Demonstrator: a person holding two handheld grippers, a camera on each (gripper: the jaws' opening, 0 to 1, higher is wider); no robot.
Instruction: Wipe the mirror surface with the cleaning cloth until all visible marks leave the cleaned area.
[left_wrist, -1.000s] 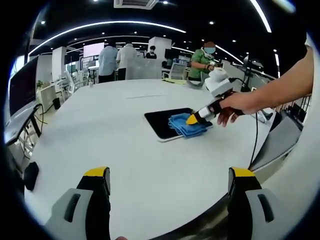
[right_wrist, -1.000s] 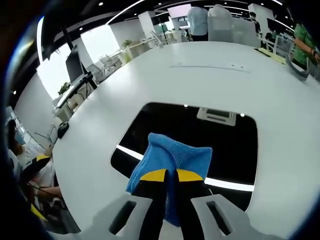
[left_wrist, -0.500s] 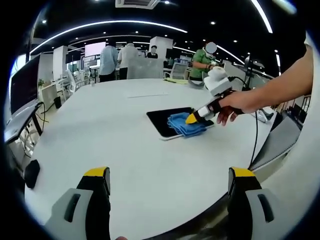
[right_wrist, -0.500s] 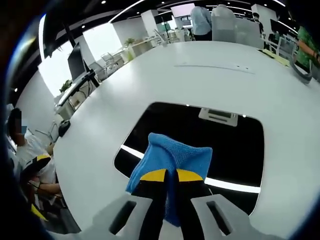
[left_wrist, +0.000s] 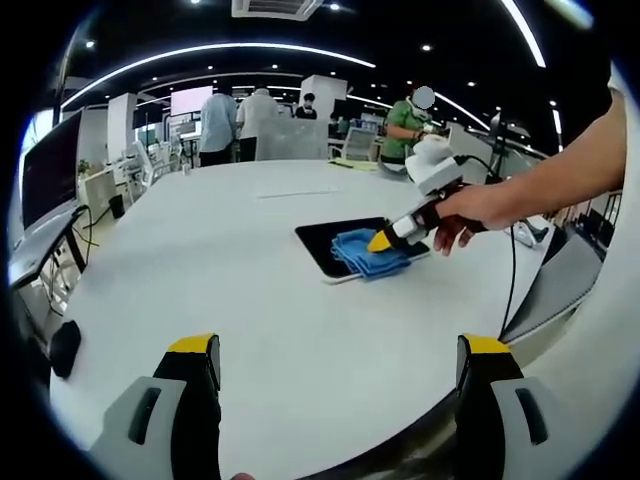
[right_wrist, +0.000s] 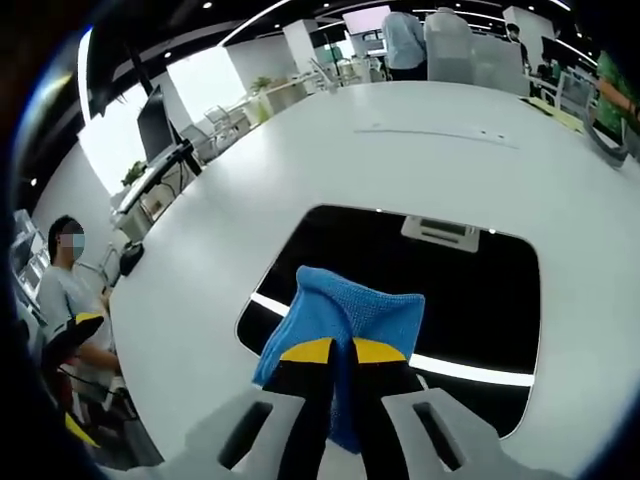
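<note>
Right gripper (right_wrist: 342, 350): jaws closed on a fold of the blue cleaning cloth (right_wrist: 345, 312), yellow tips side by side with the fabric pinched between them. The cloth lies pressed onto the mirror (right_wrist: 440, 285), near the mirror's closer edge in the right gripper view. The mirror is a dark rounded rectangle lying flat on the white counter (right_wrist: 300, 170); it reflects a ceiling fixture and a bright light strip.

Left gripper (left_wrist: 340, 365): jaws wide apart, nothing between them, held above the near part of the counter (left_wrist: 250, 300). In the left gripper view, the right gripper (left_wrist: 385, 238) enters from the right, gripped by a hand (left_wrist: 470, 212), with the cloth (left_wrist: 365, 252) beneath its tip on the mirror (left_wrist: 325, 238). The cloth covers the mirror's right portion in this view.

Background: several people stand beyond the far edge of the counter. A seated person (right_wrist: 70, 300) appears at the left of the right gripper view.
</note>
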